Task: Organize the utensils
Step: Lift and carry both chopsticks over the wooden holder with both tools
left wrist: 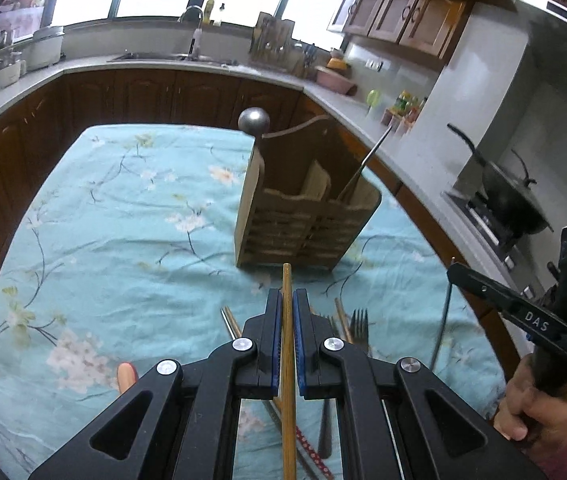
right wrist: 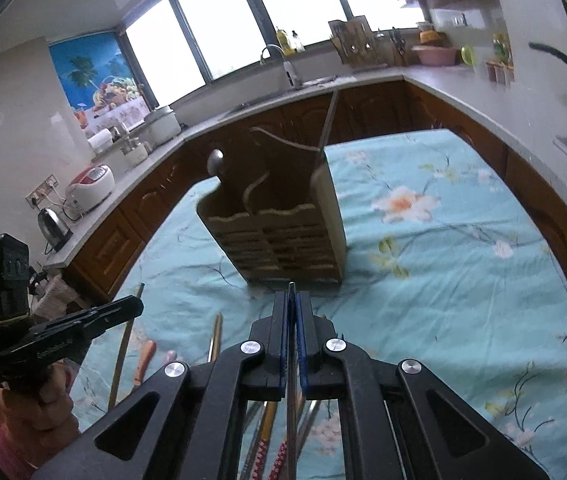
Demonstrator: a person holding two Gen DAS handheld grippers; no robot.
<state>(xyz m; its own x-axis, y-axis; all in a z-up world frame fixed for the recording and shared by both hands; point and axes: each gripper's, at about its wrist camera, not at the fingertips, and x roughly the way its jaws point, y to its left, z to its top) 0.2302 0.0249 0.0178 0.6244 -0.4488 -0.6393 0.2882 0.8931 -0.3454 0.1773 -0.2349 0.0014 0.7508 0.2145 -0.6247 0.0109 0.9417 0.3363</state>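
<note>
left gripper pinched chopstick, axis aimed at caddy ahead | right gripper clamped thin utensil, equally near caddy

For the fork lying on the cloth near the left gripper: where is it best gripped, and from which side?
Grip the fork on its flat neck just below the tines, coming from above with the jaws across its width. It lies flat on the tablecloth among other utensils, its handle running under the left gripper.
</note>
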